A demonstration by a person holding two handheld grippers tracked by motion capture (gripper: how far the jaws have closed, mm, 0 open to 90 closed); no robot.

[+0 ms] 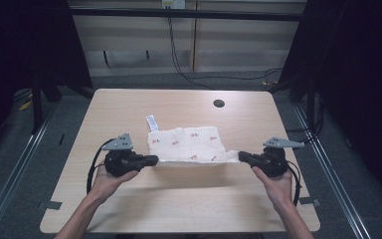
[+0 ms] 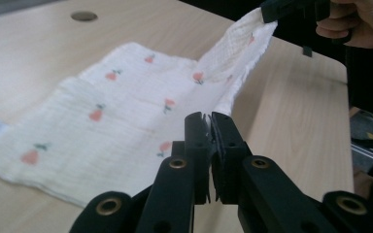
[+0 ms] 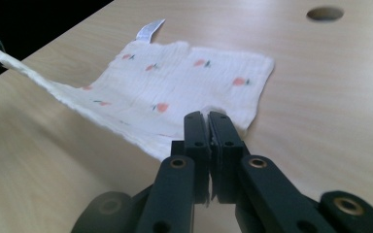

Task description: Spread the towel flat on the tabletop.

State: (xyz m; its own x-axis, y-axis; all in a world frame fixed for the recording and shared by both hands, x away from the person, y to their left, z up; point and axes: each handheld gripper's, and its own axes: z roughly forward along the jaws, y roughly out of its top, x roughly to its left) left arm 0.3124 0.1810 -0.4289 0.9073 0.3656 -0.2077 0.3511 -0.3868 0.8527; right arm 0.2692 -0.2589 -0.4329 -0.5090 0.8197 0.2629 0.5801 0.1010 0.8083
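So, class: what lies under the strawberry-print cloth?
The far part of the cloth lies on the wooden table; its near edge hangs stretched between both grippers' jaws. Anything beneath the flat part is covered.

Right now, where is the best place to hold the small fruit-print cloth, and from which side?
At its two near corners, each from its own outer side. The cloth lies flat, its near edge stretched between the left gripper and the right gripper, both shut on those corners.

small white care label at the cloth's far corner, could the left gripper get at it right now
Probably not as things stand: the left gripper is shut on the near edge of the white fruit-print cloth; the small white care label itself lies uncovered.
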